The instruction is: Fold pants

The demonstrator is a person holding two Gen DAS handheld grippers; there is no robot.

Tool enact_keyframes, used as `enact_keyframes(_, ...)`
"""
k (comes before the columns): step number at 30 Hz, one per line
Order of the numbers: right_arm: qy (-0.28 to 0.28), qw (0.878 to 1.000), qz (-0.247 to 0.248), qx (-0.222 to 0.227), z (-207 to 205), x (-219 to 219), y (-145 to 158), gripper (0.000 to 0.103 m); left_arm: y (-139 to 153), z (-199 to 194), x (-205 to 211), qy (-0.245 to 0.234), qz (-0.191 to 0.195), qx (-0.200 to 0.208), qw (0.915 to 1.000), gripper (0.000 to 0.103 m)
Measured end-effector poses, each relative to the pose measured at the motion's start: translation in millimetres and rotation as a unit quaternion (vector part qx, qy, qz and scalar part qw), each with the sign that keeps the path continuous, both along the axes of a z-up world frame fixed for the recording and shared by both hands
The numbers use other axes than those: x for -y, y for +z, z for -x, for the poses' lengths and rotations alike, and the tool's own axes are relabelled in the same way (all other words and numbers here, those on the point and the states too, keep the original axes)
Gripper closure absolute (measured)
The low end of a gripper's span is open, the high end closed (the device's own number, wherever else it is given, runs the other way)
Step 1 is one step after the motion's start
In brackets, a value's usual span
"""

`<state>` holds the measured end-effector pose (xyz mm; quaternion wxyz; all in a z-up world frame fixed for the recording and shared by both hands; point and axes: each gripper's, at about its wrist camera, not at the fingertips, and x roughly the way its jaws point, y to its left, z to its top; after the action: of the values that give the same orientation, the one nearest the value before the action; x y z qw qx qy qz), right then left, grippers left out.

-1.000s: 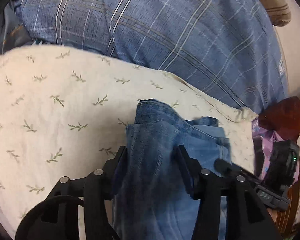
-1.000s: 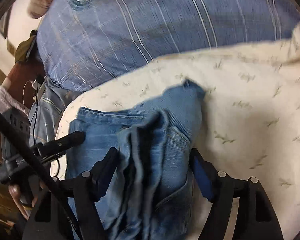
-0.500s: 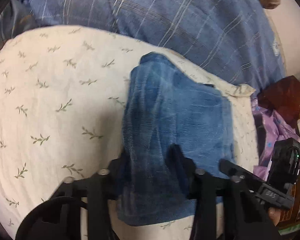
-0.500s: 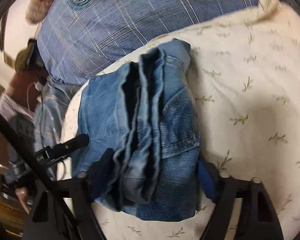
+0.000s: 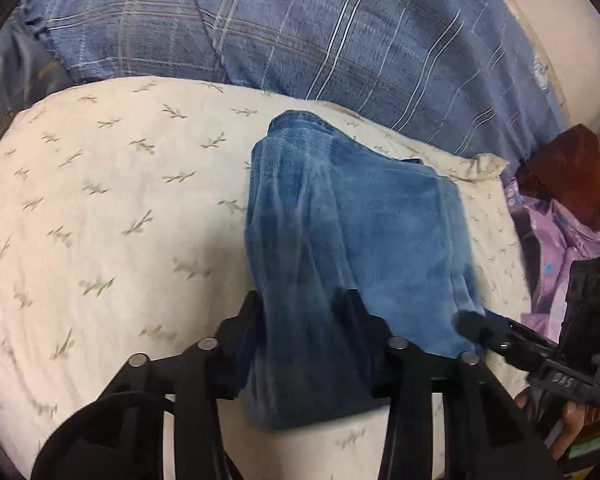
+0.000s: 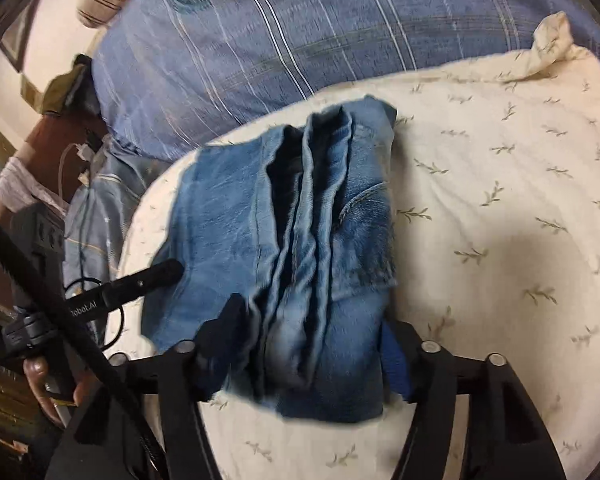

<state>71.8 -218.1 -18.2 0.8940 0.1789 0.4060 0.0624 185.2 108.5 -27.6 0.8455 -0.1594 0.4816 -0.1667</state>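
A big blue checked blanket (image 5: 340, 32) lay at the back, and in front of it was a cream cover with little leaves (image 5: 100, 200). On the cream cover sat the pants (image 5: 340, 248), a pair of blue jeans. They were bunched into a short, thick bundle, with several layers stacked on each other. So the folding looked almost done. The layers were still lumpy and one side stuck out unevenly, so what seemed left was to let go and maybe smooth the pile flat.

The left gripper (image 5: 304, 312) was at the near end of the pants. Its jaws were set narrow, pressed against a thick fold of cloth from both sides, so it seemed to be holding the pants. The right gripper (image 6: 312, 336) was at the near edge too, seen from the other side. Its jaws stood wider, with the bundle's edges lying between them and touching both. It looked like a grip, but a loose one.
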Motion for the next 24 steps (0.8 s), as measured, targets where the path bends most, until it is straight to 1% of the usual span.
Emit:
enact_keyframes(1,-0.001,1.000,-0.001,0.014,10,0,2,0.027,2,9,-4,0.003,0.004,0.007,1.0000,0.057)
enact_keyframes(2,-0.004,1.000,-0.004,0.027,21,0,3,0.023,2,18,-9,0.005,0.009,0.011,0.9999,0.055)
enact_keyframes(5,-0.009,0.999,0.003,0.044,47,-4,-2,0.022,3,57,-23,0.020,0.012,0.033,0.9992,0.055)
enact_keyframes(7,-0.007,0.999,0.015,0.047,61,-13,-7,0.022,5,73,-26,0.022,-0.003,0.045,0.9988,0.047)
enact_keyframes(8,-0.004,0.999,0.029,0.042,64,-18,-11,0.022,4,80,-25,0.023,-0.019,0.047,0.9985,0.045)
enact_keyframes(9,-0.006,0.998,0.060,0.035,65,-25,-15,0.022,0,86,-24,0.025,-0.042,0.045,0.9978,0.045)
enact_keyframes(10,-0.010,0.996,0.088,0.031,63,-30,-18,0.022,-4,86,-21,0.024,-0.054,0.036,0.9976,0.045)
enact_keyframes(12,-0.017,0.990,0.136,0.024,55,-37,-22,0.025,-16,81,-14,0.012,-0.068,0.014,0.9975,0.047)
enact_keyframes(13,-0.020,0.988,0.148,0.024,53,-40,-23,0.025,-19,79,-12,0.013,-0.073,0.010,0.9972,0.048)
enact_keyframes(14,-0.026,0.987,0.159,0.023,49,-41,-24,0.032,-20,76,-8,0.015,-0.080,0.008,0.9967,0.048)
enact_keyframes(15,-0.026,0.987,0.157,0.024,46,-41,-24,0.040,-20,74,-7,0.022,-0.078,0.013,0.9966,0.050)
enact_keyframes(16,-0.023,0.988,0.152,0.023,43,-42,-25,0.043,-18,72,-6,0.028,-0.070,0.021,0.9969,0.051)
enact_keyframes(17,-0.021,0.988,0.150,0.023,40,-41,-27,0.048,-16,72,-5,0.031,-0.065,0.028,0.9970,0.056)
enact_keyframes(18,-0.027,0.986,0.162,0.023,39,-43,-28,0.059,-14,72,-2,0.030,-0.061,0.039,0.9969,0.068)
enact_keyframes(19,-0.035,0.983,0.178,0.023,40,-43,-31,0.066,-14,71,1,0.029,-0.062,0.045,0.9967,0.084)
enact_keyframes(20,-0.044,0.980,0.192,0.025,41,-44,-31,0.078,-15,70,3,0.025,-0.059,0.047,0.9968,0.091)
enact_keyframes(21,-0.046,0.981,0.184,0.033,45,-42,-29,0.088,-15,72,5,0.030,-0.064,0.047,0.9964,0.101)
enact_keyframes(22,-0.048,0.983,0.169,0.043,49,-40,-23,0.092,-9,79,5,0.030,-0.059,0.060,0.9960,0.101)
enact_keyframes(24,-0.046,0.987,0.138,0.076,64,-35,-5,0.095,5,92,4,0.019,-0.048,0.091,0.9945,0.101)
